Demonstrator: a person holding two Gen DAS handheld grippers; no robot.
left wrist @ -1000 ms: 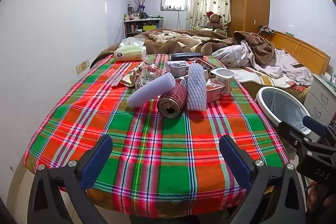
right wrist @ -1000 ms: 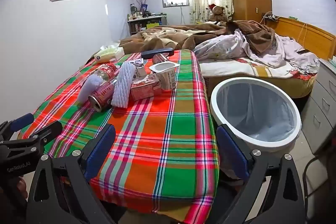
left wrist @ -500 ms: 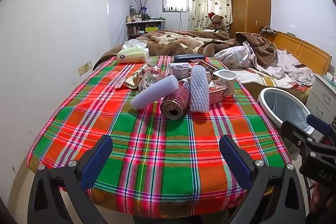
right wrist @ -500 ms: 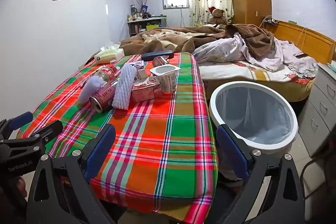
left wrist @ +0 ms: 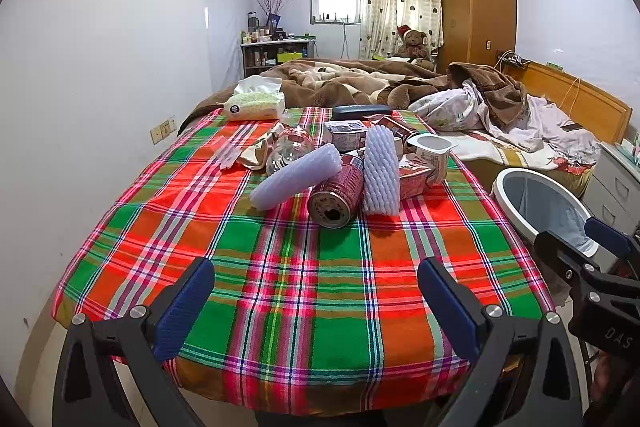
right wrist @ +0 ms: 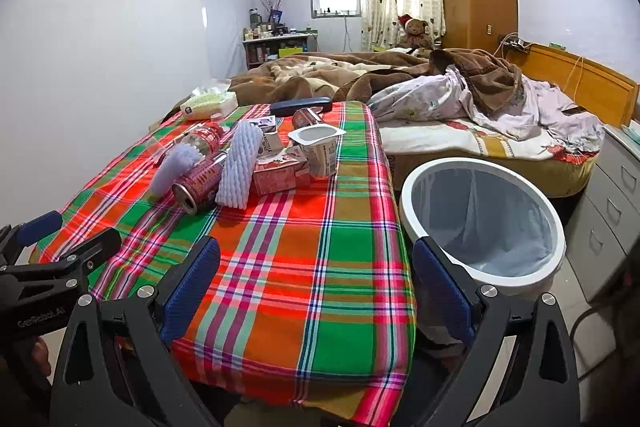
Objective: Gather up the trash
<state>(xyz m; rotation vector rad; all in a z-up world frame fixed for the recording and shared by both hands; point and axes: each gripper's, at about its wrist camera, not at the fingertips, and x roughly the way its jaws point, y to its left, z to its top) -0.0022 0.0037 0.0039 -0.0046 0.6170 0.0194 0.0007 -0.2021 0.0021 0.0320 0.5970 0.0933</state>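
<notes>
A heap of trash lies mid-table on the plaid cloth (left wrist: 304, 267): a red can (left wrist: 335, 193) on its side, two white foam nets (left wrist: 382, 175) (left wrist: 294, 175), a yogurt cup (left wrist: 433, 153), a red carton (left wrist: 416, 173), a clear bottle (left wrist: 289, 150). The can (right wrist: 200, 183), a foam net (right wrist: 240, 163) and the cup (right wrist: 320, 147) also show in the right wrist view. My left gripper (left wrist: 316, 307) is open and empty over the table's near edge. My right gripper (right wrist: 316, 283) is open and empty at the near right corner, beside the white bin (right wrist: 482, 219).
The white lined bin (left wrist: 540, 203) stands on the floor right of the table. A tissue pack (left wrist: 254, 105) and a dark case (left wrist: 362, 111) lie at the table's far end. An unmade bed (right wrist: 460, 107) lies behind; drawers (right wrist: 612, 195) stand at right.
Both grippers have drawn slightly back and up from the table; the view tilted a little. Nothing on the table has moved.
</notes>
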